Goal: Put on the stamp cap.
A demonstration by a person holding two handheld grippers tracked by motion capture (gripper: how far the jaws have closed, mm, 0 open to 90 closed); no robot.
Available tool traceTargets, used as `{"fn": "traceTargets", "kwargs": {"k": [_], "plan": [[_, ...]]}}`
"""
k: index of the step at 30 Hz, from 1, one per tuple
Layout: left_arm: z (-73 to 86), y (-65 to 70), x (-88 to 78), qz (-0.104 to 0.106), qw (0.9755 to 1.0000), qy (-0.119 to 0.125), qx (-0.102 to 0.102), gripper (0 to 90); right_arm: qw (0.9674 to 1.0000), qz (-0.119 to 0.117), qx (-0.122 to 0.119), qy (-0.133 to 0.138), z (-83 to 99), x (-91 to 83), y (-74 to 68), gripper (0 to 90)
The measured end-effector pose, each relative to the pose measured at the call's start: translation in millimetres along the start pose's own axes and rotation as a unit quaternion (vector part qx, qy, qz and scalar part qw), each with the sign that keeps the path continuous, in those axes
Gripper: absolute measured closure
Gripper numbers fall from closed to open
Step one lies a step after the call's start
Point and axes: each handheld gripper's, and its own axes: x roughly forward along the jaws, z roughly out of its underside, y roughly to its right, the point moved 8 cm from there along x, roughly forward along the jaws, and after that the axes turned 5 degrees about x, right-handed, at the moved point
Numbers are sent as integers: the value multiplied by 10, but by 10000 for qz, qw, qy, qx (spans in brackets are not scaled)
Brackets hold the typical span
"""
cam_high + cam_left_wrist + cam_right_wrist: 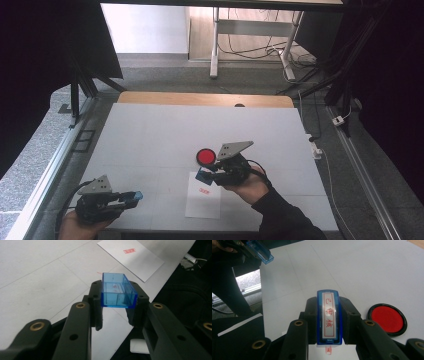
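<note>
Left gripper clamps the blue cap. Right gripper clamps the blue stamp, beside the red ink pad.

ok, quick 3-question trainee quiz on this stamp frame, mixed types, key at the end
1. True or false: the left gripper holds a clear blue cap.
2. The right gripper grips: A) the red ink pad B) the blue stamp C) the paper sheet
3. Fill in: the ink pad lies on the ____ table, beyond the paper sheet.

Key: 1 true; 2 B, the blue stamp; 3 white.
</note>
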Motion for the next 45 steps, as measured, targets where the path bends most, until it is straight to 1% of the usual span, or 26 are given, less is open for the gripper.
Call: {"fn": "traceTargets", "kwargs": {"k": [3, 8, 11, 16, 18, 26, 28, 34, 41, 45], "plan": [[-35, 13, 19, 67, 10000, -16, 66, 687, 10000, -36, -40, 17, -11, -11, -15, 710], [-107, 11, 51, 141, 9998, 11, 161, 687, 9999, -115, -21, 41, -24, -34, -11, 710], [-160, 16, 84, 228, 9995, 9, 226, 688, 9999, -127, -34, 53, -34, -49, -7, 710], [-252, 30, 153, 436, 9985, 31, 325, 687, 9998, -151, -1, 111, -61, -63, -17, 710], [-296, 36, 181, 539, 9979, 85, 351, 687, 9998, -167, 11, 124, -71, -68, -24, 710], [-451, 71, 298, 832, 9949, 169, 542, 687, 9996, -251, 9, 163, -109, -111, -47, 711], [-488, 82, 326, 904, 9938, 193, 613, 687, 9995, -288, -29, 152, -114, -119, -53, 711], [-589, 121, 425, 1032, 9913, 157, 806, 687, 9993, -322, -88, 171, -139, -134, -87, 711], [-709, 169, 497, 1209, 9883, 217, 909, 687, 9986, -440, -83, 283, -183, -183, -114, 711], [-789, 180, 541, 1356, 9854, 266, 996, 687, 9982, -485, -86, 333, -207, -208, -128, 710]]}}
